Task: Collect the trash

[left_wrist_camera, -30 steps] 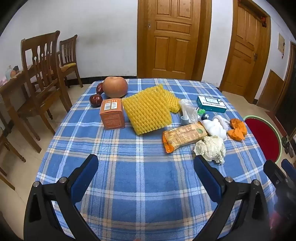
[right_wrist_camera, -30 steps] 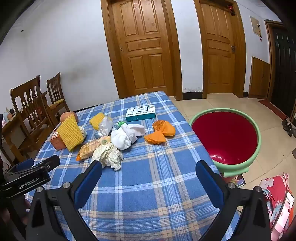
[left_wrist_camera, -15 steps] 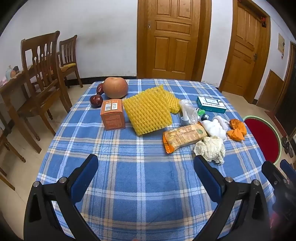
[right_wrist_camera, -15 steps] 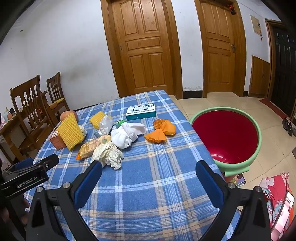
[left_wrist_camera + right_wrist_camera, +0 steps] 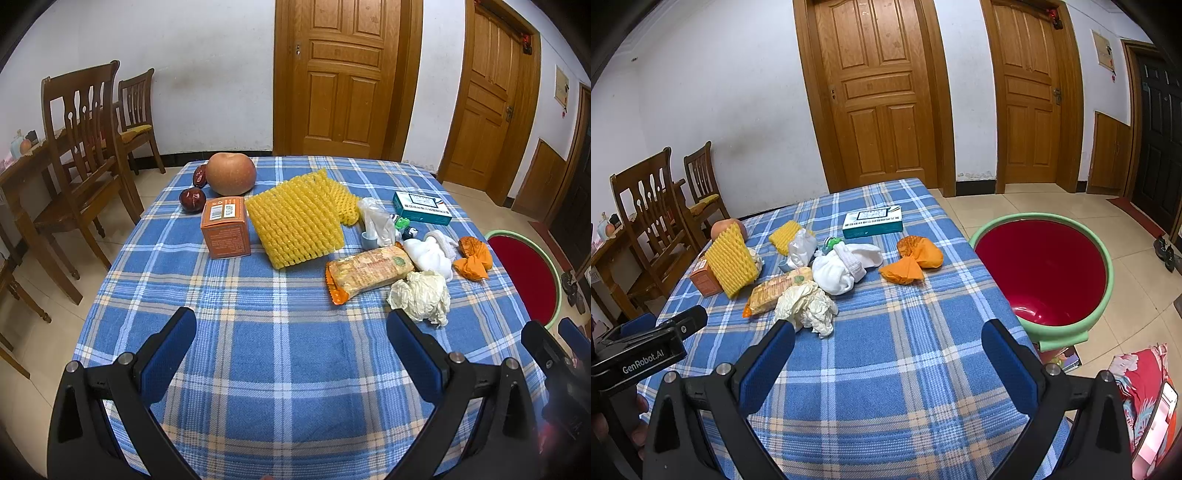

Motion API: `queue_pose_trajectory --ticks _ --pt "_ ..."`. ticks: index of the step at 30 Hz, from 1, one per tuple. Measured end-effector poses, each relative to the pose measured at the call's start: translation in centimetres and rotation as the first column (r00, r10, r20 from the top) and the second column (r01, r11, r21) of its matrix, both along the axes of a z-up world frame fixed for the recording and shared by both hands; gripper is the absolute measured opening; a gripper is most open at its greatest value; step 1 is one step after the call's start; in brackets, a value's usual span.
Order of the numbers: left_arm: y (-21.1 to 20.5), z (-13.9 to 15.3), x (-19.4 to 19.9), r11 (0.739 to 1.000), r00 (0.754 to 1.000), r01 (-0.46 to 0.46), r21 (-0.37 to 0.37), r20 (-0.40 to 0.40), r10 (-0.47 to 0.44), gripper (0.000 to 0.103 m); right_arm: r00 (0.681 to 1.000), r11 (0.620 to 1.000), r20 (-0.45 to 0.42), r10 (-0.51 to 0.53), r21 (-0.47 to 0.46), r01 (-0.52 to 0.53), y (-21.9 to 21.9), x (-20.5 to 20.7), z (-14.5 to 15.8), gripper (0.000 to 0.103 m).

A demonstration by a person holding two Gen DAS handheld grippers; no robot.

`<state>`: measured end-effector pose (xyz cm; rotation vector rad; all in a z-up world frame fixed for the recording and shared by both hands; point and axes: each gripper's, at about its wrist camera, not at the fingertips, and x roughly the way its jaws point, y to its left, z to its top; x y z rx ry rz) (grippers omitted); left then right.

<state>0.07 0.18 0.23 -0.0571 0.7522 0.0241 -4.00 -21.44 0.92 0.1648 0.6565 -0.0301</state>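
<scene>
Trash lies on the blue plaid table [image 5: 280, 332]: a crumpled cream paper [image 5: 421, 295] [image 5: 807, 306], an orange snack wrapper [image 5: 369, 271] [image 5: 775, 290], a white cloth wad [image 5: 430, 251] [image 5: 846, 267], crumpled orange paper [image 5: 474, 258] [image 5: 912, 258], yellow foam nets [image 5: 295, 221] [image 5: 731, 258] and a clear plastic bag [image 5: 375, 218]. A red basin with a green rim [image 5: 1045, 269] stands on the floor right of the table. My left gripper [image 5: 291, 334] is open and empty over the near table. My right gripper [image 5: 886, 343] is open and empty, just short of the crumpled cream paper.
An orange box [image 5: 225, 232], an apple [image 5: 231, 173], two red dates [image 5: 192, 199] and a teal box [image 5: 421, 208] also sit on the table. Wooden chairs [image 5: 85, 155] stand at the left. Doors are behind. The left gripper body [image 5: 646, 350] shows in the right wrist view.
My right gripper has moved forward a little toward the crumpled cream paper. The left gripper has barely moved. Both stay open.
</scene>
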Motion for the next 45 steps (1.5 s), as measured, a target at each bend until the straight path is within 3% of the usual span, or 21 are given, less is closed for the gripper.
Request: queue_pose_trajectory --ticks 45 --pt "1.0 2.1 -1.0 0.999 0.999 0.025 -0.025 0.025 -0.024 0.101 1.0 1.0 0.005 -0.006 -0.006 0.006 1.2 -0.2 1.7 0.103"
